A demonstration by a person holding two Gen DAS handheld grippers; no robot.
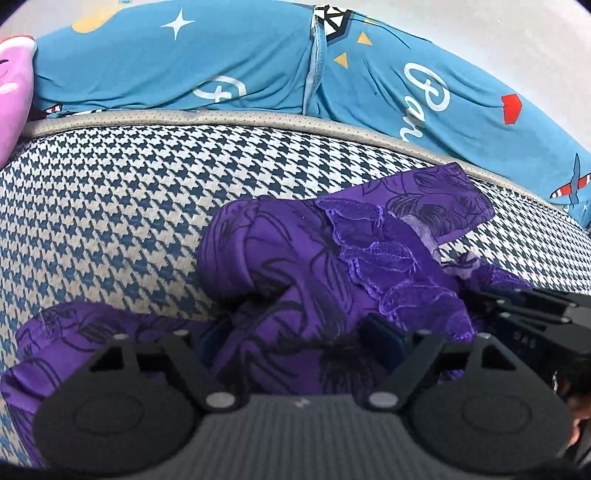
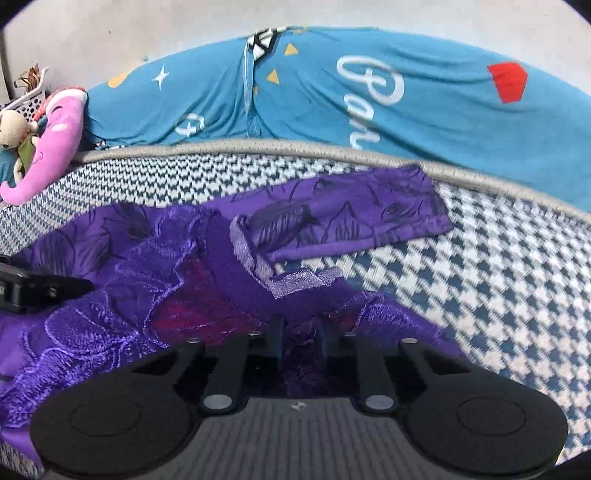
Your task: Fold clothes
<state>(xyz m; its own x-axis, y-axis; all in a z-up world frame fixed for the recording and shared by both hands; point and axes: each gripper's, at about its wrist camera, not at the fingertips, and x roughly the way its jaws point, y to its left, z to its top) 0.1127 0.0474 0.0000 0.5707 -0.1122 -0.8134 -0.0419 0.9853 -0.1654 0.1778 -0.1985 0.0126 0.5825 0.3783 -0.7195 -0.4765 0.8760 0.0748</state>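
I see the purple floral garment (image 1: 295,258) bunched on the houndstooth mattress (image 1: 110,206); my left gripper (image 1: 299,336) has its fingers wide, fabric heaped between them; my right gripper (image 2: 301,332) has its fingers narrow, pinching the garment's lace edge (image 2: 110,325); a blue printed quilt (image 2: 406,110) lies behind, a pink plush toy (image 2: 55,140) beside it.

Houndstooth mattress (image 1: 110,206), blue printed quilt (image 2: 424,122), pink plush elephant (image 2: 55,140).

Houndstooth mattress (image 2: 498,266) w/ grey piping under claw; blue quilt (image 2: 424,122) beyond; pink plush (image 2: 55,147), bear (image 2: 16,129), basket (image 2: 31,101) far left; white wall (image 2: 147,29) behind.
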